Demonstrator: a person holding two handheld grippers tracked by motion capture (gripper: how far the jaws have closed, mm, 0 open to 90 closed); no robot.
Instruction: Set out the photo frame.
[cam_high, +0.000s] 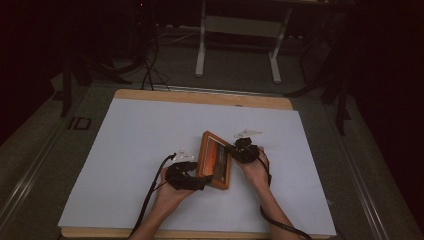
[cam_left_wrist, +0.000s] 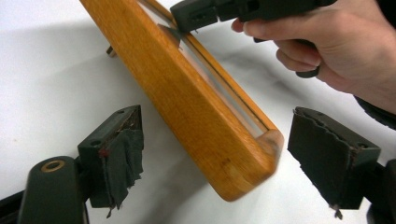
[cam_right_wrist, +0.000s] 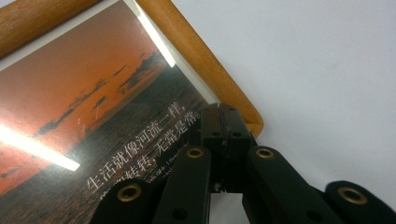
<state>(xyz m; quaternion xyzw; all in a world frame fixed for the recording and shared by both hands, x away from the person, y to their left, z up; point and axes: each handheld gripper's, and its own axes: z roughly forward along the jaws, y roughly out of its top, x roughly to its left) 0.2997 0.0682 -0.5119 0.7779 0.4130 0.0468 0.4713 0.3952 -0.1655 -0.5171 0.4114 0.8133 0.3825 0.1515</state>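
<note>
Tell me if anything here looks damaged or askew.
The dark padding on the left hand-held gripper is torn and frayed, hanging loose from one jaw. The wooden picture frame sits tilted, one edge lifted off the white table by the right hand-held gripper.

We see the high view dim and grainy: only the white table sheet (cam_high: 150, 150) catches light, and the room beyond it sinks into near black. In the left gripper view the light is brighter; the wooden frame (cam_left_wrist: 196, 107) casts a soft shadow on the sheet between the left gripper's (cam_left_wrist: 215, 158) jaws, whose edges blur. In the right gripper view, bright glare streaks cross the glass left of the right gripper (cam_right_wrist: 224, 126).
</note>
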